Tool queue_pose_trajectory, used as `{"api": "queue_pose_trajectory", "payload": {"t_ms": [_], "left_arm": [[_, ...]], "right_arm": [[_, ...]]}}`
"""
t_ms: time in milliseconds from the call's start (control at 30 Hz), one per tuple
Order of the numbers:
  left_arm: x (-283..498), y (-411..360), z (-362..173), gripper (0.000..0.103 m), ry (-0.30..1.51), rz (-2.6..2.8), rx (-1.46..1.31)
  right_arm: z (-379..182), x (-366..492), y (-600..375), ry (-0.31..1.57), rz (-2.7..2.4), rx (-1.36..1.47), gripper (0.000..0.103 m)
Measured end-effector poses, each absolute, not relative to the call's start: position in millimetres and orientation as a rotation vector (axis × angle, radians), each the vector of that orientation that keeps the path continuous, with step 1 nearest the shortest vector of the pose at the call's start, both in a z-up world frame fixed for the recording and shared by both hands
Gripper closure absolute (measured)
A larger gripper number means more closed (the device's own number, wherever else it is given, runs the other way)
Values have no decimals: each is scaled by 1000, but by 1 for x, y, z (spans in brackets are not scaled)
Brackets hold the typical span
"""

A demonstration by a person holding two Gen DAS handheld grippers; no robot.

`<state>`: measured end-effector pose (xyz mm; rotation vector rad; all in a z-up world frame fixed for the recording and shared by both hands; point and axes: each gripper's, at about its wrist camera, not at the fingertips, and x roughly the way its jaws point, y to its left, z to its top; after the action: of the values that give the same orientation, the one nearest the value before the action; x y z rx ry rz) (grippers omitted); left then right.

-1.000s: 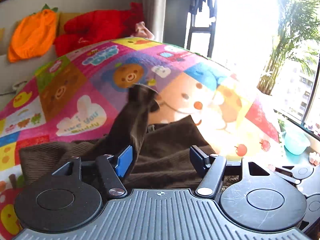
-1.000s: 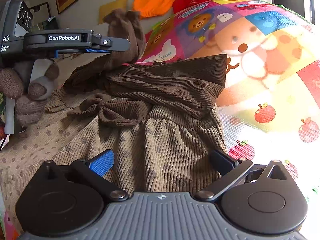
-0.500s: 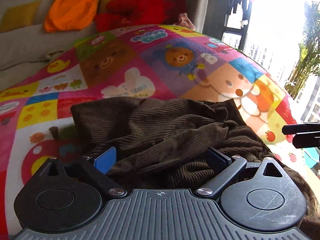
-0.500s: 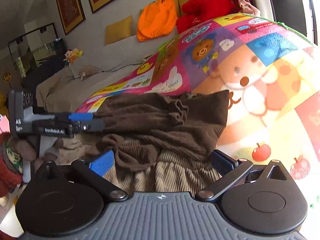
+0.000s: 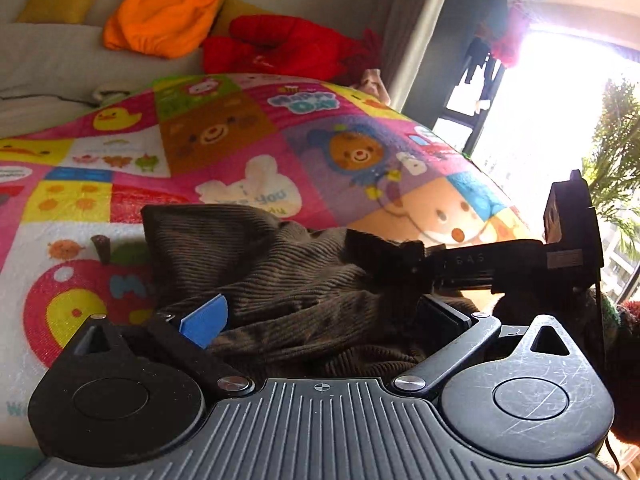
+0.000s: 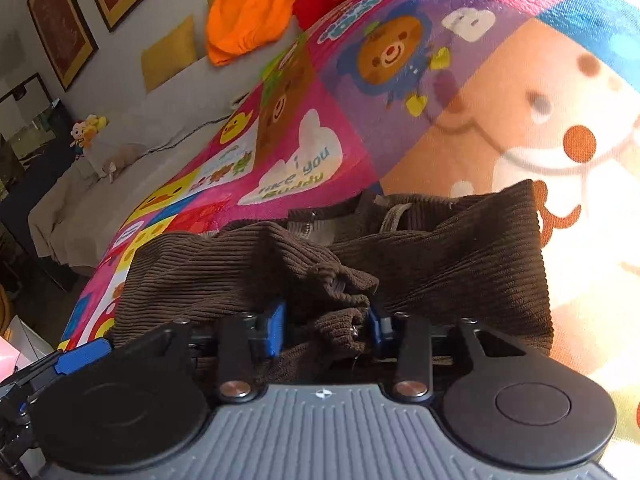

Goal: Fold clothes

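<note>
Garment: brown corduroy, lying bunched on the play mat, centre of both views. Its far edge runs roughly straight from 9 to 3 o'clock in the right wrist view; nearer you, the cloth is heaped in loose ridges, so the fold is not flat.

Your right gripper has its jaws drawn close on a gathered cuff or hem of the garment at 6 o'clock of that view; cloth fills the gap between the blue pads. In my judgement you hold it there to carry that end across the body. In the left wrist view the same gripper enters from 3 o'clock, its tip sunk in the fabric.

Your left gripper stands wide apart, fingers straddling the heap, nothing pinched; I judge it placed to pin or take a second edge.

Containers: none in view. An orange cushion and a red one lie at 12 o'clock, well apart from the work.
</note>
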<state>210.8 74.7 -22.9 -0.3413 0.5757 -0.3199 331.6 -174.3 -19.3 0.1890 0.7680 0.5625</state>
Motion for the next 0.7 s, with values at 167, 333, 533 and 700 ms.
{"api": "queue_pose_trajectory", "payload": {"t_ms": [167,333,533,700], "left_arm": [[233,73,-18,0,613,-331,-368],[254,71,-13,0,651,-342,-395],[272,79,-16,0,711,-336,-377],[279,95,7,0,659,-298,-373]], "right_arm": [[32,318,-187,590,515,70,82],[-4,330,-204,692,385,-33,72],[-14,325,-222,693,370,-66,50],[10,317,-226,667,499,-18,53]]}}
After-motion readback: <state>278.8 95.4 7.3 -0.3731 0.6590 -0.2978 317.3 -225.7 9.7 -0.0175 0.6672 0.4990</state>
